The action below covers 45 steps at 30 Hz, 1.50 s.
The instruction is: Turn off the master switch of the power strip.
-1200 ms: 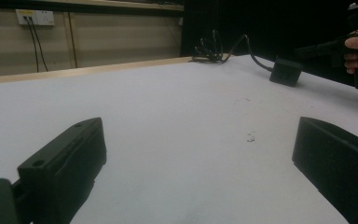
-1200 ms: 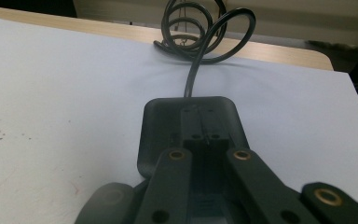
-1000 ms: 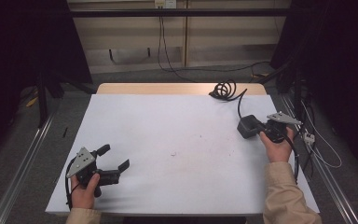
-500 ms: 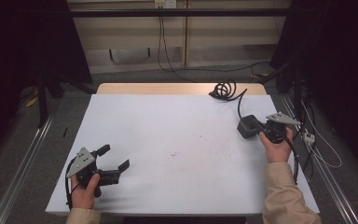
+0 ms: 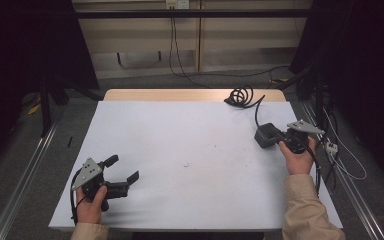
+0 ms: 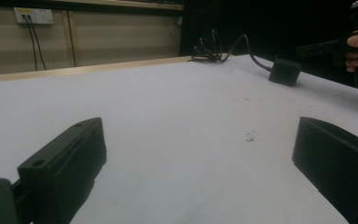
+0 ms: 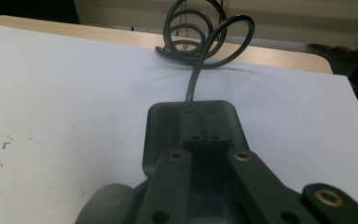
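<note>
A black power adapter block (image 5: pixel 265 135) lies on the white table (image 5: pixel 180 125) at the right, and its cable runs back to a coil (image 5: pixel 241 95) at the far edge. My right gripper (image 5: pixel 281 137) points at the block from the right. In the right gripper view its jaws sit closed together with their tips (image 7: pixel 199 119) over the top of the adapter (image 7: pixel 161 126), nothing between them. My left gripper (image 5: pixel 124 167) rests near the front left corner, held by a hand. Its jaws stand wide open (image 6: pixel 196 154) over bare table.
The cable coil (image 7: pixel 196 28) lies on the wooden strip at the table's far edge. Faint dark specks (image 5: pixel 187 164) mark the middle of the table. Loose cables (image 5: pixel 345 165) trail on the floor at the right, and metal rails (image 5: pixel 25 170) run along both sides.
</note>
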Each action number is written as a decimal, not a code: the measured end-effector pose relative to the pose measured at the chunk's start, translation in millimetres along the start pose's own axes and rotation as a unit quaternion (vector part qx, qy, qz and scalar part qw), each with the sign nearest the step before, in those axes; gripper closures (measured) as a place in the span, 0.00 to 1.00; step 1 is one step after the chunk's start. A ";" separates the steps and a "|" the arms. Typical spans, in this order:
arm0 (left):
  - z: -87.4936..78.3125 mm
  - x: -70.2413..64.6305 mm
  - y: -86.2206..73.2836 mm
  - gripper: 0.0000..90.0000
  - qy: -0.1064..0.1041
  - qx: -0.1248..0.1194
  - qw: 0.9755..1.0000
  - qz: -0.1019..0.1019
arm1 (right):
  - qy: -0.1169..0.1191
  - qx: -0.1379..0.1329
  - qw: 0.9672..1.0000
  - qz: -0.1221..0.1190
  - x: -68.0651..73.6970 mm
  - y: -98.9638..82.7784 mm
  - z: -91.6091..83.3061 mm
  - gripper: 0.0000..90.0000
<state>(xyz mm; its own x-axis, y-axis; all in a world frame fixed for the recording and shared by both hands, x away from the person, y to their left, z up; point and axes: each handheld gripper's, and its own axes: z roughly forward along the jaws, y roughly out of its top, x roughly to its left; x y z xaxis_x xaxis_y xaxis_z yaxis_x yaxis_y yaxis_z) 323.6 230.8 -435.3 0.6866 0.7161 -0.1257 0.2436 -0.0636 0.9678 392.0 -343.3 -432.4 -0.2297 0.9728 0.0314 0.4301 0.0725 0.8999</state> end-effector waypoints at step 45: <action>1.4 -3.8 1.6 0.03 -0.005 -0.007 1.000 0.002 | 0.120 -0.007 0.992 0.026 48.7 -4.3 -36.7 0.23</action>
<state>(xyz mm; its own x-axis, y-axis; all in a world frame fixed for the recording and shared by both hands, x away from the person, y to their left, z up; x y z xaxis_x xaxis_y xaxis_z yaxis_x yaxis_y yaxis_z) 322.3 227.0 -433.6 0.6938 0.7095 -0.1233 0.2315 -0.0576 0.9711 346.9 -304.4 -418.8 -0.4095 0.8945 0.1796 0.4347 0.0182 0.9004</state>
